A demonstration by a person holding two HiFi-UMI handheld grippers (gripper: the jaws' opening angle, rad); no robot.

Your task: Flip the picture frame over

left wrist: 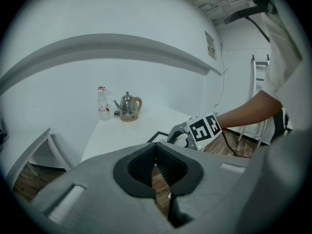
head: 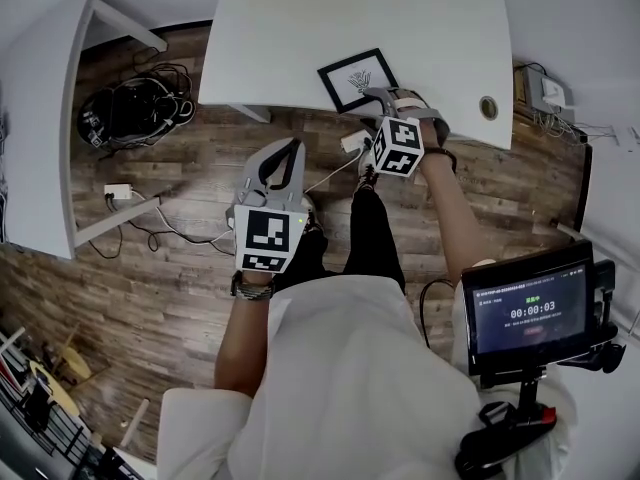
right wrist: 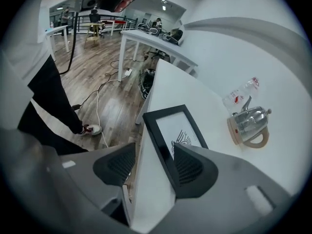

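A black picture frame (head: 357,78) with a line drawing lies face up near the front edge of the white table (head: 350,18). My right gripper (head: 385,98) is at the frame's near corner, pointing steeply down. In the right gripper view it (right wrist: 153,165) is open and straddles the table edge (right wrist: 146,179): one pad is over the frame (right wrist: 178,130), the other is off the table's side above the floor. My left gripper (head: 283,153) hangs over the wooden floor left of it, short of the table. In the left gripper view its tips (left wrist: 156,147) meet, with nothing between them.
A steel kettle (right wrist: 248,125) and a plastic bottle (right wrist: 241,96) stand at the table's far end. A cable hole (head: 488,107) is in the table's right corner. Cables (head: 135,108) lie on the floor by another white table (head: 40,118). A screen on a stand (head: 530,308) is at right.
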